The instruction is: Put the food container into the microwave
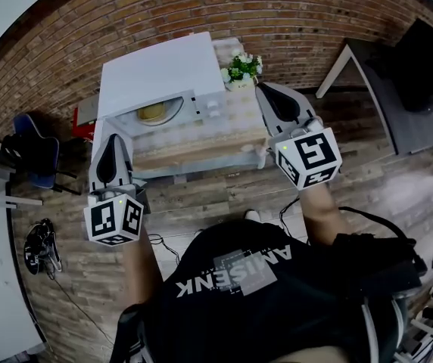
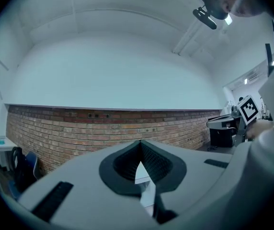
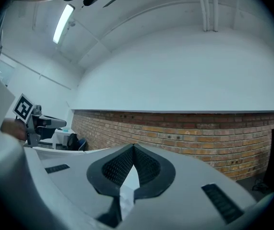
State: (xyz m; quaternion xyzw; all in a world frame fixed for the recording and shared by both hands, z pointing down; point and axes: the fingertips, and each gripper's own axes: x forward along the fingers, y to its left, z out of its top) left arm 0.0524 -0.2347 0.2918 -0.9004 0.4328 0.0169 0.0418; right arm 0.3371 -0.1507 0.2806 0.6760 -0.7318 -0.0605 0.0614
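Head view shows the white microwave (image 1: 156, 70) on the desk (image 1: 201, 151). A yellowish round thing sits at its front window, and I'm guessing that's the container (image 1: 154, 112), already inside. I honestly can't tell if the door is open or closed.

The left hand-held gripper (image 1: 113, 148) is pinched together with nothing in it, and its own view shows the same (image 2: 140, 146). The right hand-held gripper (image 1: 266, 95) is also closed and empty (image 3: 133, 150).

What could go wrong:
- Both gripper cams are tilted up at the brick wall (image 2: 103, 128), so any reach toward the microwave is half blind.
- The right one hangs just beside the plant (image 1: 241, 68), so a sloppy swing could knock it over.
- If the container sits too near the front, the door might catch it.
- Going in with closed jaws would shove things rather than grab them.
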